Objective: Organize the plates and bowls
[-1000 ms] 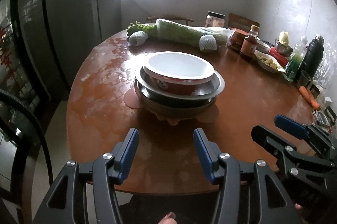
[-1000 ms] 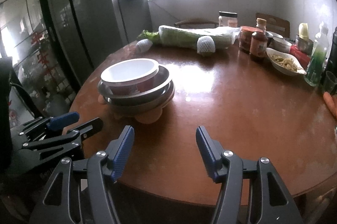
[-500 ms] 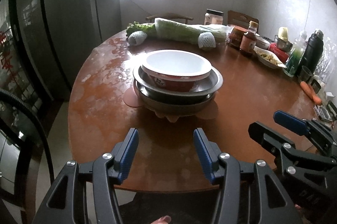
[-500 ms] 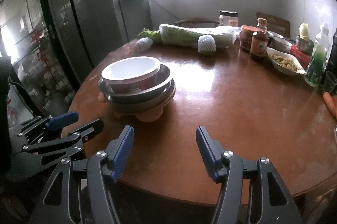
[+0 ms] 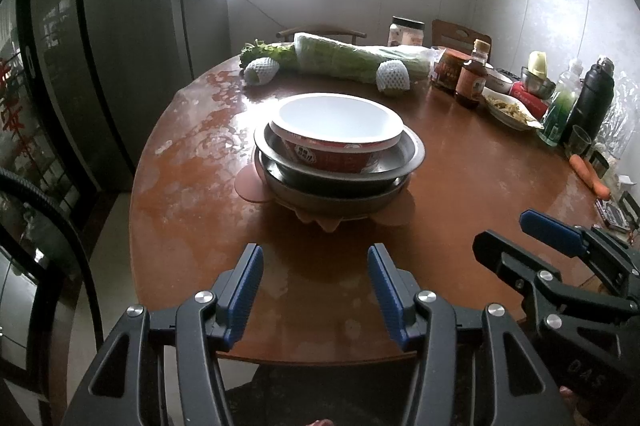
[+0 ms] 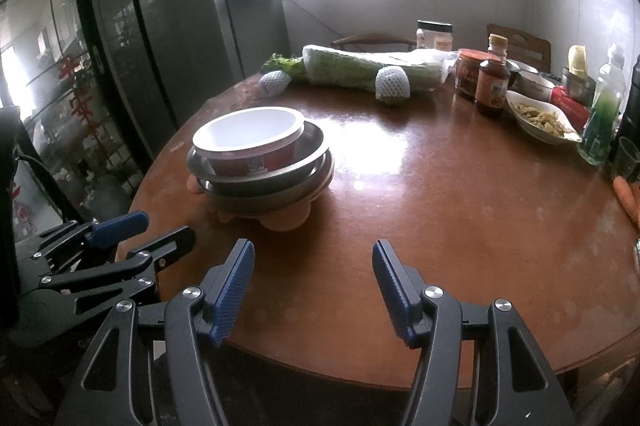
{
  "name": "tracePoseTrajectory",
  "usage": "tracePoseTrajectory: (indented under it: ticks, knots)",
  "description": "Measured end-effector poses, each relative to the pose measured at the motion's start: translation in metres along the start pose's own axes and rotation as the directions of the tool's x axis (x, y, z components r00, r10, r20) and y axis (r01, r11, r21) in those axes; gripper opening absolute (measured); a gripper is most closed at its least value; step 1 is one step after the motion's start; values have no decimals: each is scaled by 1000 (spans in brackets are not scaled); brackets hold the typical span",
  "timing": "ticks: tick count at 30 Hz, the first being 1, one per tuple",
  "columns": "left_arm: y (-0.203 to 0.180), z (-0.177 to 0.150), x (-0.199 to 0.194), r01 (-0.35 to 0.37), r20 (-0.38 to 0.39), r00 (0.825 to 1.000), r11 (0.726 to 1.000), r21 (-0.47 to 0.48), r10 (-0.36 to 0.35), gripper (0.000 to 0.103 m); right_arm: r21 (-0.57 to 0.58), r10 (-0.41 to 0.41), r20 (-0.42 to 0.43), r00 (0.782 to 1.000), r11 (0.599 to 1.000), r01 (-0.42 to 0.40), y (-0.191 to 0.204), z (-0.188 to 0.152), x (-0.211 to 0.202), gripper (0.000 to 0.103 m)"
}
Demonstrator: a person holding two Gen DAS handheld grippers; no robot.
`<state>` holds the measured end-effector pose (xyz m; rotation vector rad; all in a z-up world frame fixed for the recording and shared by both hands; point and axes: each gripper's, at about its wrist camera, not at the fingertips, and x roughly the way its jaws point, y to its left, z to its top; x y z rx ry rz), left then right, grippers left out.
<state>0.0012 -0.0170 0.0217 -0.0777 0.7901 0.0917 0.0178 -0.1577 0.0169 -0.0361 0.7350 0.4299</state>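
A white bowl with a red outside [image 5: 336,129] [image 6: 250,137] sits on top of a stack of metal plates [image 5: 340,181] [image 6: 264,181], which rests on a pink mat [image 5: 250,183] on the round brown table [image 5: 460,185] [image 6: 440,193]. My left gripper [image 5: 316,280] is open and empty over the table's near edge, short of the stack; it also shows in the right wrist view [image 6: 160,234]. My right gripper [image 6: 314,276] is open and empty, right of the stack; it also shows in the left wrist view [image 5: 508,234].
Wrapped cabbage [image 5: 352,59] and two foam-netted fruits [image 5: 394,75] lie at the far side. Jars, a sauce bottle [image 5: 472,75], a dish of food [image 6: 540,115], a green bottle, a black flask [image 5: 592,101] and carrots [image 5: 588,173] crowd the right edge. Dark cabinets stand at left.
Both grippers have drawn back slightly from the stack and risen a little; both stay open and empty. The stack has not moved.
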Motion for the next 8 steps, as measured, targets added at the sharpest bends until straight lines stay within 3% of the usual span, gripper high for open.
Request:
tracePoseTrajectory:
  ticks: [8]
  knots:
    - [2, 0, 0, 6, -6, 1000, 1000, -6, -6, 54, 3, 2, -2, 1000, 1000, -2, 0, -1, 1, 63]
